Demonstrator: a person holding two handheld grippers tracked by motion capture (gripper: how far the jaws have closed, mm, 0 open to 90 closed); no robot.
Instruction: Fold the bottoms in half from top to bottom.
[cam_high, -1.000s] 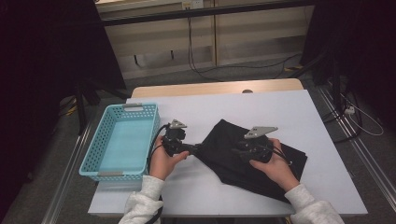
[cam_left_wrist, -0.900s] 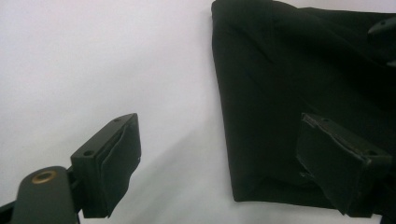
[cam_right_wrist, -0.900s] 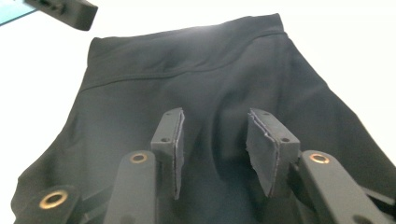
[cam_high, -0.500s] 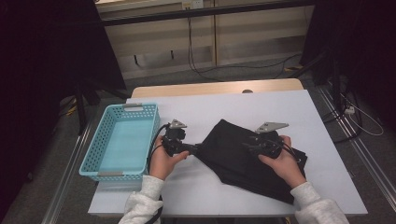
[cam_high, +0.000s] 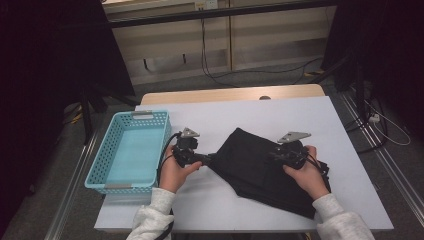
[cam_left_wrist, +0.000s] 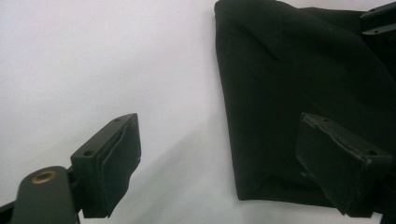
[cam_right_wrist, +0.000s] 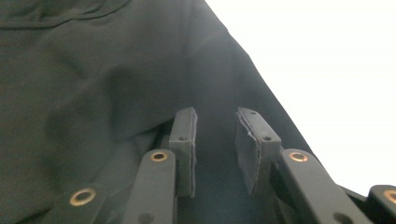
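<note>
Fingers (cam_left_wrist: 109, 163) on my left gripper (cam_high: 207, 158) stand wide apart and hold nothing; one pad sits over bare table, the other over the near corner of the black cloth (cam_high: 260, 167), with the cloth's straight left edge running up between them. On my right gripper (cam_high: 272, 156) the fingers (cam_right_wrist: 184, 140) have just been closing and now stand a narrow gap apart, lying on the cloth with a low ridge of fabric between them; I cannot tell whether the pads press on it yet.

Going from the biggest thing down: the white table (cam_high: 280, 115) has plenty of open surface beyond the cloth, toward the far edge, and a bare strip along the near edge between my two sleeves. To my left the blue basket (cam_high: 102, 165) sits along the table's left edge, just beside my left hand (cam_high: 175, 172), so there is little room that way. The black cloth lies flat between the two grippers, spreading toward the near right corner of the table, where its lower edge passes under my right hand (cam_high: 305, 172). Its right side comes close to the table's right edge.
</note>
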